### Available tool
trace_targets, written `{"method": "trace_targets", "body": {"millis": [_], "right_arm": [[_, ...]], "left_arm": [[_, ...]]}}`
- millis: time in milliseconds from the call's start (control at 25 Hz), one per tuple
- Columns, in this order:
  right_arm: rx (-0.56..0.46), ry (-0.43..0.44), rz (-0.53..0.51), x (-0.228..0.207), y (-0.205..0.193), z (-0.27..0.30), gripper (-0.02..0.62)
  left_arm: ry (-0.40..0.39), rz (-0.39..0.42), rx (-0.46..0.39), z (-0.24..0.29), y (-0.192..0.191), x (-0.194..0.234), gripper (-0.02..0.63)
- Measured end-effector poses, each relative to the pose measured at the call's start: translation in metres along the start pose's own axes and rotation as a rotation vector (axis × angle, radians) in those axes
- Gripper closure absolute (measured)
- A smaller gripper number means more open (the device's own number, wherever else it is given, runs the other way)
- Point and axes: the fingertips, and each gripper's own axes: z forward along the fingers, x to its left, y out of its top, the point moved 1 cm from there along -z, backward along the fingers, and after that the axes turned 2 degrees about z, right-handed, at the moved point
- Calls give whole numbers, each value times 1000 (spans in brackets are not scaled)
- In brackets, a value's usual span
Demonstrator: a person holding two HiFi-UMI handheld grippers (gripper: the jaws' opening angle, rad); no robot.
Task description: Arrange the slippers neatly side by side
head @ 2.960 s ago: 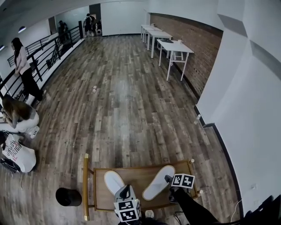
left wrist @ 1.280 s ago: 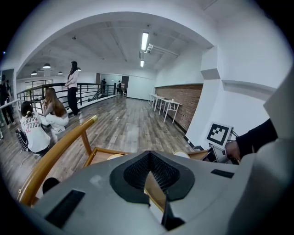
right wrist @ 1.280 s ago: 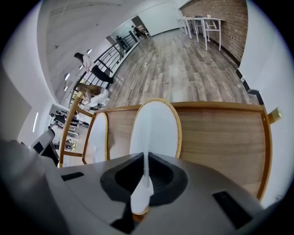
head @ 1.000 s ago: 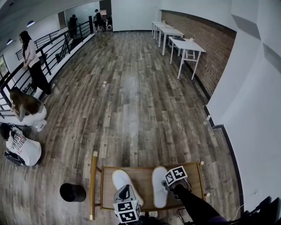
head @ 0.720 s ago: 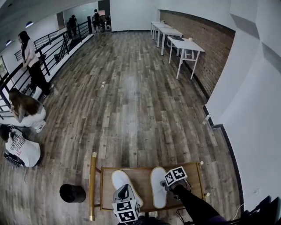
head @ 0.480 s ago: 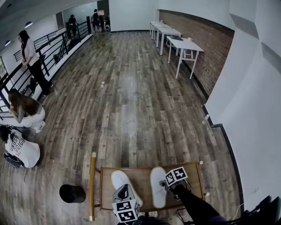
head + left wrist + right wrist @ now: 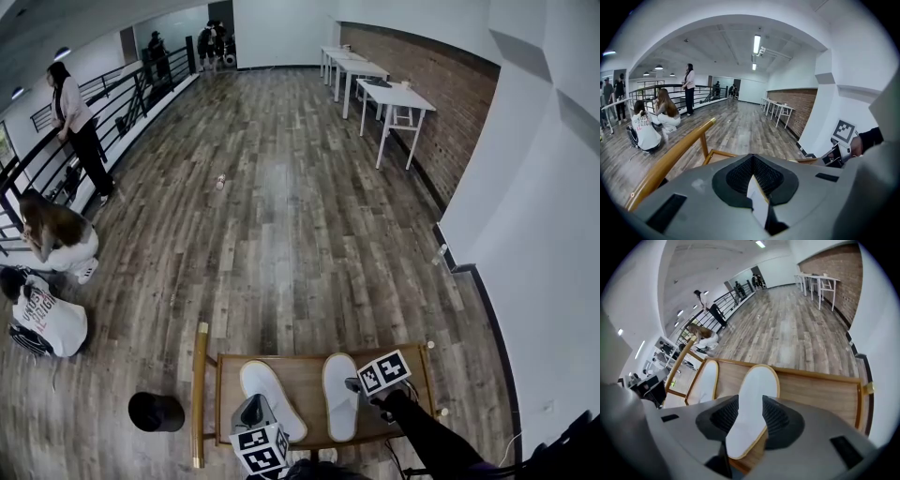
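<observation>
Swung out of its slant, the right slipper point(image 7: 340, 394) now lies straight on the tabletop point(image 7: 305, 370). My right gripper point(image 7: 356, 385) has just spread its fingers point(image 7: 780, 420), leaving the slipper loose between them. My left gripper point(image 7: 251, 410) pinches the heel of the left slipper point(image 7: 274, 401), whose toe still splays leftward.

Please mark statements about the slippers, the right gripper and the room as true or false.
The left slipper and the right slipper lie on the wooden table. True.
The slippers overlap. False: bare wood shows between them.
The right gripper clamps a slipper. False: its jaws have just been opening and stand apart, the right slipper lying flat between them.
A black round object stands on the floor beside the table. True.
The room has no other people. False: a person stands by the railing.
</observation>
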Motion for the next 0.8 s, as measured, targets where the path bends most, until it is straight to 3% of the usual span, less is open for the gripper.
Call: {"method": "trace_targets", "body": {"millis": [160,280,520,800], "right_arm": [[-35,165,-73,76,22,9,460],[10,239,-118,126,19,38,460],[67,203,-240,173,13,89,462],[133,86,-355,178,14,124,462]], "left_arm": [[52,-37,14,-9,-9,20,607],[52,-34,14,-14,-11,22,607],[34,13,9,-25,-12,21,607],[79,-12,27,-36,-24,43,607]]}}
